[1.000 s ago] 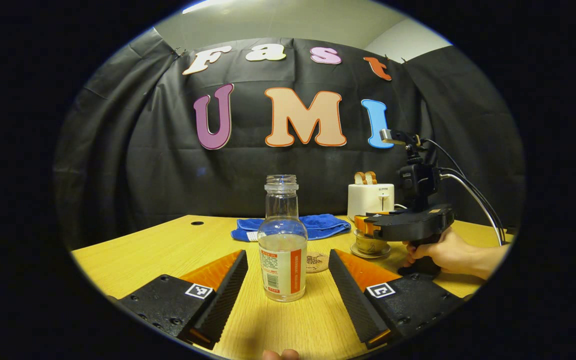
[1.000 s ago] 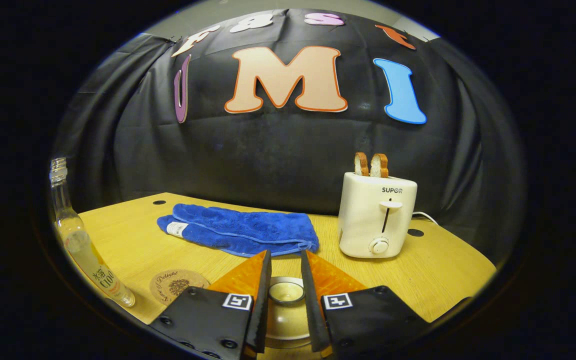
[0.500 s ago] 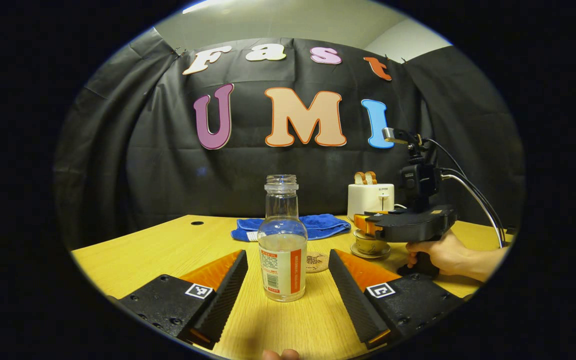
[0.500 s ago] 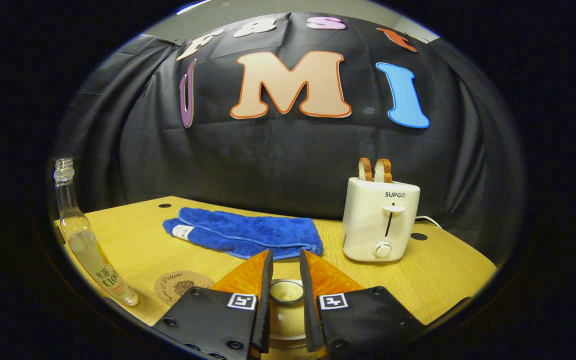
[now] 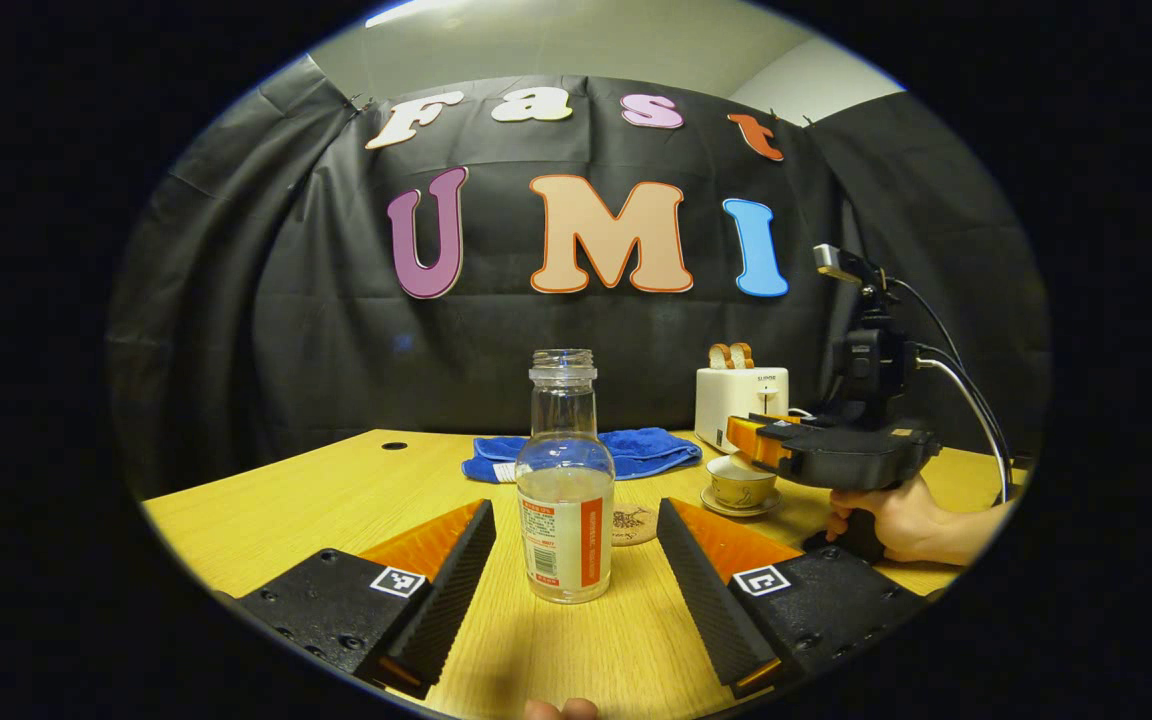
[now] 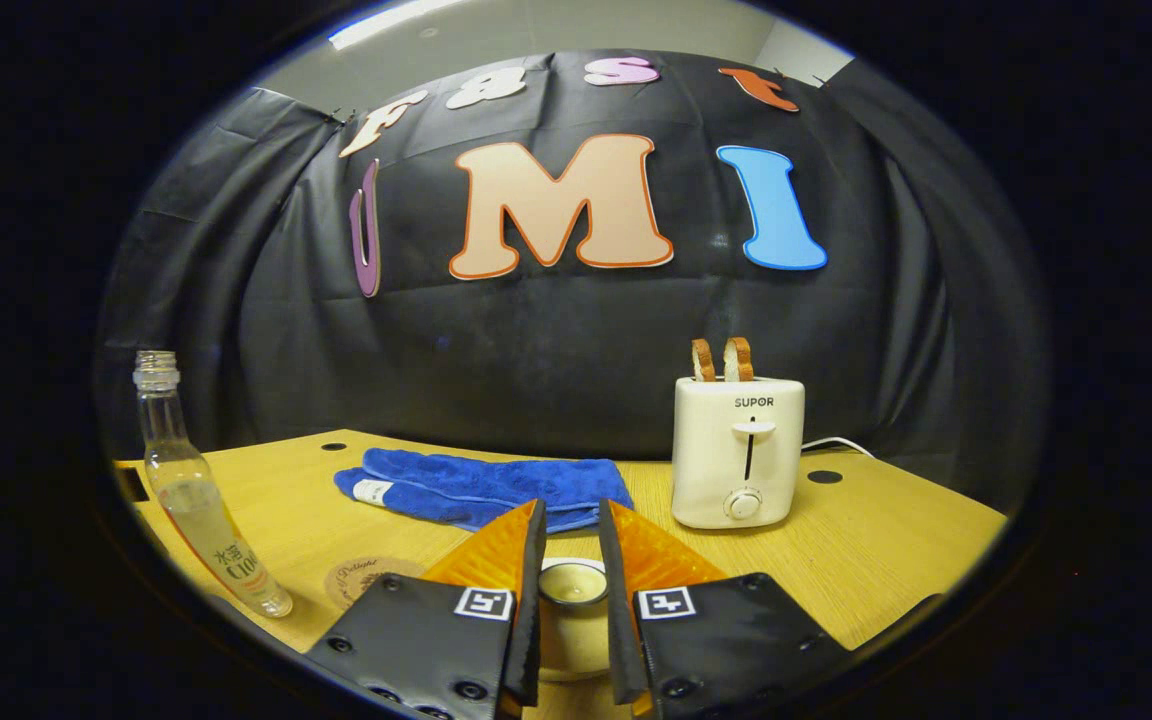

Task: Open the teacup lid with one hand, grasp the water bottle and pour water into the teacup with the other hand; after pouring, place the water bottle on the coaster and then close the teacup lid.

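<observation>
One lid [image 6: 572, 583] lifted off teacup [image 5: 740, 484], bottle [image 5: 564, 480] unmoved

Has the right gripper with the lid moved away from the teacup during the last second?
Yes. In the left gripper view the right gripper has risen and shifted right: it covered the teacup before, and now the open cup shows below it.

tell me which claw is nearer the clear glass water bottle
Left. The left claw is open with the clear glass water bottle standing between its fingers, untouched. The right claw is off to the side, holding the lid above the small ceramic teacup.
</observation>
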A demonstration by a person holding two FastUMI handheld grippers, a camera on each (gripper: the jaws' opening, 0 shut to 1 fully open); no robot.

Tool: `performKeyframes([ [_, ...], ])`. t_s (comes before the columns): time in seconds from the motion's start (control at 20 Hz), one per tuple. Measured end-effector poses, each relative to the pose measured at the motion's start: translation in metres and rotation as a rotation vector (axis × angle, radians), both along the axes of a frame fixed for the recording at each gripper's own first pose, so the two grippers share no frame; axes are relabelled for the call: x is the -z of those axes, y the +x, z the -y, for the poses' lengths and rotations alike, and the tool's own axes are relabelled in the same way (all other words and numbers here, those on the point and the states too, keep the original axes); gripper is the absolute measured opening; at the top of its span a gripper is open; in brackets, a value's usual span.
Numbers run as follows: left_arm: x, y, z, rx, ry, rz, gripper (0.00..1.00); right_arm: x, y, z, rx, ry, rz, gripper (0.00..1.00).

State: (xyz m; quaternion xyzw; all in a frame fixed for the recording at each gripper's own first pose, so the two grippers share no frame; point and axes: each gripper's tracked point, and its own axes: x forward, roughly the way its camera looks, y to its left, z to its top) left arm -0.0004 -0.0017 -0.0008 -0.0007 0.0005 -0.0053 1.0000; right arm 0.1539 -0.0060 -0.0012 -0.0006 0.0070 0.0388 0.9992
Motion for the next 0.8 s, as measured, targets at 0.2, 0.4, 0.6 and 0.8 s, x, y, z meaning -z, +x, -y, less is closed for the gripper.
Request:
performKeyframes([
  [0.2,0.000,0.000,0.000,0.000,-0.001,0.001,0.95,-0.002,-0.040,0.008,-0.027,0.000,-0.001,0.31],
  [0.4,0.000,-0.001,0.000,0.000,-0.001,-0.001,0.95,-0.004,-0.085,0.026,-0.029,0.003,0.002,0.31],
  [0.6,0.000,0.002,0.001,0.001,-0.001,0.000,0.95,-0.007,-0.120,0.044,-0.030,0.006,0.007,0.31],
  [0.8,0.001,0.012,0.001,-0.008,0.000,-0.004,0.95,-0.008,-0.133,0.052,-0.018,0.006,0.008,0.31],
])
